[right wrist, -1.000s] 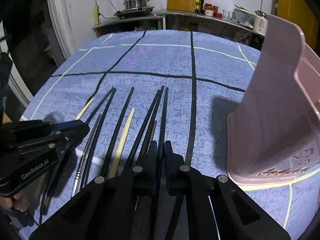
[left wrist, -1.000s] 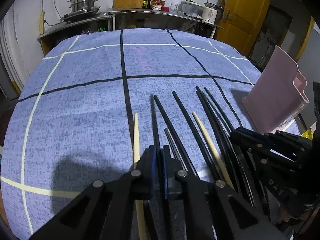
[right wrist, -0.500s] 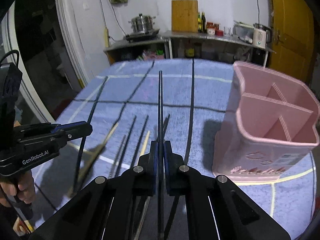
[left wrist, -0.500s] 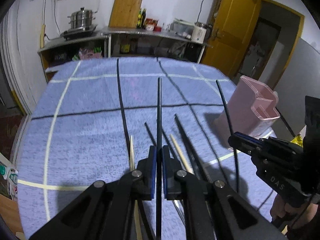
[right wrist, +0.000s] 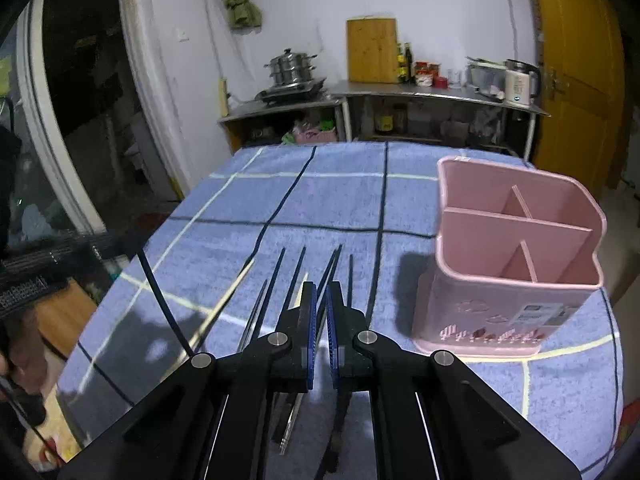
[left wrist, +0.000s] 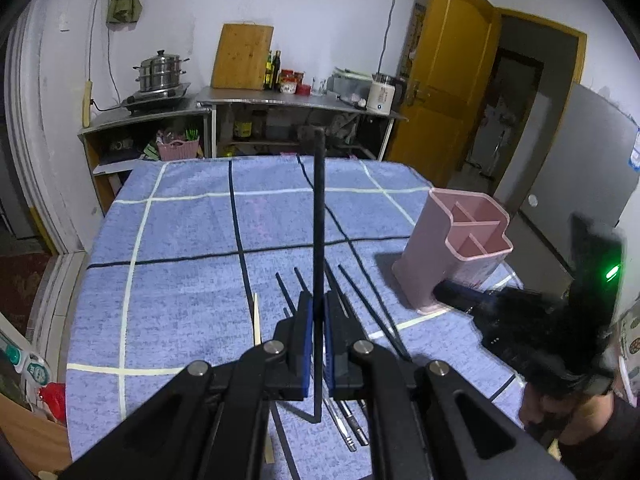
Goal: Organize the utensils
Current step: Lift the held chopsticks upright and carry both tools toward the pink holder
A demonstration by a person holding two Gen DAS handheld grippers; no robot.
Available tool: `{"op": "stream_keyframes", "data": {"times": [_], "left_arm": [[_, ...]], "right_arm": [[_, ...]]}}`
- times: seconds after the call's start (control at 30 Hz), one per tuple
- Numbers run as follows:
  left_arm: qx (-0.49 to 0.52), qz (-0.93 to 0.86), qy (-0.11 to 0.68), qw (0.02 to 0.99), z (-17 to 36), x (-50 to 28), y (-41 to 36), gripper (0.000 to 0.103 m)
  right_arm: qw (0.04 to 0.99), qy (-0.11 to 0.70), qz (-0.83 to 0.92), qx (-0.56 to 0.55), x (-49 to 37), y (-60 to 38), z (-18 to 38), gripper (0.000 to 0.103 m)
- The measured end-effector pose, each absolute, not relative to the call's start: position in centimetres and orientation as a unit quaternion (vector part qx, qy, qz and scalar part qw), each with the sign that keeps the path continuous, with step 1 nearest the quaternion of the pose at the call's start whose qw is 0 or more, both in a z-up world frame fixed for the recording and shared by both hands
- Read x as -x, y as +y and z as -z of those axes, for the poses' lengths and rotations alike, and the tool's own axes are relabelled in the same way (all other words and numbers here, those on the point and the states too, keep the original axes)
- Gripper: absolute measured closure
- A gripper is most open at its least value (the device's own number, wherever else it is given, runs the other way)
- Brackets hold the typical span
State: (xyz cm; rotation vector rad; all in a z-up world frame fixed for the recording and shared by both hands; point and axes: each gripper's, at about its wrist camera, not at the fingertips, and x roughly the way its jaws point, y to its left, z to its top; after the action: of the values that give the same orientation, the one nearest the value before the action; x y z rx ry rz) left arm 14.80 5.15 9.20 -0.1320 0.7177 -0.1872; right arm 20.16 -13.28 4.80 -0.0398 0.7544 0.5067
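Above the near edge of the worktop (left wrist: 180, 264) the left hand-held gripper (left wrist: 318, 312) is clamped on a black chopstick (left wrist: 319, 208), which stands up from between the pads toward the far edge; the right hand-held gripper (right wrist: 319, 308) has its jaws together. The pink holder (right wrist: 492, 304) stands upright toward the right edge, its compartments empty as far as can be seen; the loose chopsticks (right wrist: 276, 276) lie in a rough row on the cloth near the front edge, left of the holder.

The step in hand looks like carrying the chopstick to the holder. To do it well, bring the stick over one compartment, tip it until it hangs nearly plumb, lower its end below the rim, and only then let go; keep clear of the thin dividers, since a knock on the rim could shove or topple the light holder; keep the two hand-held grippers apart on the way.

Whether the right hand-held gripper holds anything cannot be told: no stick shows above its pads, and its own body hides what is beneath. From the left wrist it is a dark blur; the near ends of the loose chopsticks are covered by both bodies.
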Motion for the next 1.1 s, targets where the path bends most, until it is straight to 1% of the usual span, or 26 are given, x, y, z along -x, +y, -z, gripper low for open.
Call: {"op": "stream_keyframes", "data": {"times": [0.2, 0.57, 0.63, 0.7, 1.1], "left_arm": [[0.069, 0.093, 0.334, 0.936, -10.6, -14.1, 5.9, 0.097], [0.085, 0.097, 0.328, 0.936, -10.8, -13.6, 6.8, 0.097], [0.088, 0.099, 0.331, 0.934, -10.7, -13.8, 6.9, 0.097], [0.091, 0.101, 0.334, 0.933, -10.5, -14.0, 7.0, 0.097], [0.096, 0.106, 0.343, 0.929, -9.7, -14.9, 6.9, 0.097]], "right_arm": [[0.881, 0.402, -0.245, 0.045, -21.8, -11.8, -1.5, 0.097], [0.858, 0.460, -0.211, 0.088, -25.8, -10.2, 3.5, 0.097], [0.857, 0.464, -0.206, 0.088, -26.2, -10.2, 3.9, 0.096], [0.856, 0.467, -0.204, 0.090, -26.6, -10.2, 4.2, 0.094], [0.845, 0.481, -0.206, 0.108, -28.7, -9.1, 4.9, 0.093]]}}
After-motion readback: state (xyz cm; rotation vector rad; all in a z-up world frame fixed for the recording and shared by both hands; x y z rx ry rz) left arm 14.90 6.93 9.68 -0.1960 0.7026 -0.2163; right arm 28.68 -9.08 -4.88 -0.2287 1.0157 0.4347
